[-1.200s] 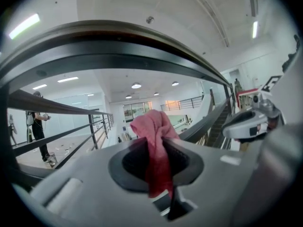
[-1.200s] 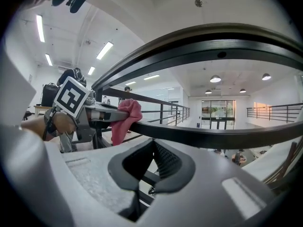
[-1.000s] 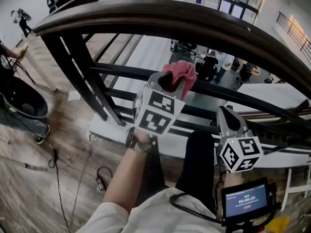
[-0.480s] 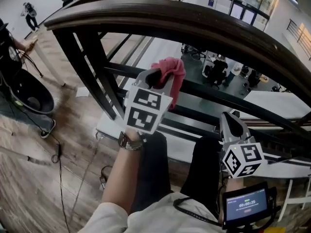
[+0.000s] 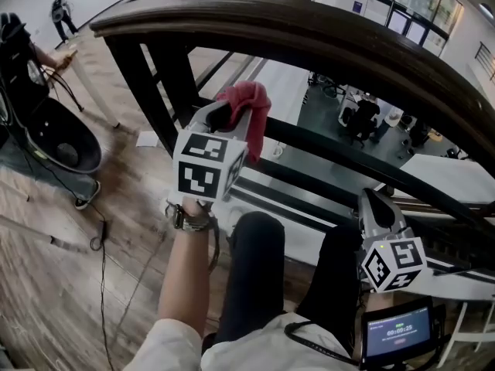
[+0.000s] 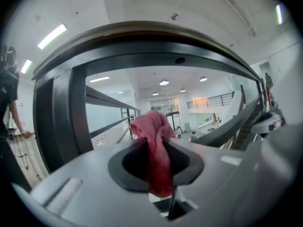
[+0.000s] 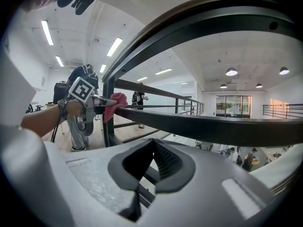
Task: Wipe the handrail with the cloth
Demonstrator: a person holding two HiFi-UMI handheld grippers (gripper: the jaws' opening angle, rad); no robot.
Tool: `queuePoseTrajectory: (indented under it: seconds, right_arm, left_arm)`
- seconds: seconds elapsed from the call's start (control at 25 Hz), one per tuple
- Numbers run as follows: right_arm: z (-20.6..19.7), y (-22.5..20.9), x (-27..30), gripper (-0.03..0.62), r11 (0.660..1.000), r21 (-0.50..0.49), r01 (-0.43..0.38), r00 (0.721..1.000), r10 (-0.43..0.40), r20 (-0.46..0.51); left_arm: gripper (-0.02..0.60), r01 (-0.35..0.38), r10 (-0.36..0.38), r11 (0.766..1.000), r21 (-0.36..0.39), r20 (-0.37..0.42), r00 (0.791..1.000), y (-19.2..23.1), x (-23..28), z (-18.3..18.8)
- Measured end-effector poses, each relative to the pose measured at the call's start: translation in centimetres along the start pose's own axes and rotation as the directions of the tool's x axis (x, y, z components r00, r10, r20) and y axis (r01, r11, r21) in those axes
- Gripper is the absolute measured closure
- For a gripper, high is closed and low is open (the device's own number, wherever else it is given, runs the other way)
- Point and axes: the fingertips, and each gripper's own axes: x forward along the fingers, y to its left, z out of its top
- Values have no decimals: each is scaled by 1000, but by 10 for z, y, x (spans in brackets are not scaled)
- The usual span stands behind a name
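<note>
Left gripper: raised at the left, in front of the railing; jaws clamped on the cloth.
Cloth: pink-red and bunched. One fold stood above the jaw tips and a tail hung down between them.
Cloth position: under the handrail and apart from it, near the black post at the left end.
Handrail: dark wood, curving from far left across to the right.
Lower bar: black, running below the handrail. In the right gripper view the cloth sat against its left end; contact looked likely but was not certain.
Right gripper: low at the right, beside the person's knee, well apart from the cloth. Jaws together, nothing between them.
Watch: on the wrist under the left gripper.
</note>
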Motion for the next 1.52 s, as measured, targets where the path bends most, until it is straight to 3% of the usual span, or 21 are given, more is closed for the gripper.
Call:
queuePoseTrajectory:
  seconds: [0.32,0.68,1.16,1.52]
  right_arm:
    - [-3,3,0,591,1000,-6,-3,1000,3,-18]
    - [-10,0,-1,591,1000,6,2,1000,-2,-22]
    - [-19,-7,-6,591,999,30,13,1000,-13,-13]
    - [-25,-39,-26,591,997,60,41,999,-41,0]
  left_arm:
    - [505,-104,104,995,0,18,994,48,-17,-9]
    - [505,-187,188,982,-27,59,980,74,-33,-22]
    - [505,-225,225,974,-2,40,974,91,-46,-54]
    - [503,-190,189,982,5,85,978,63,-43,-54]
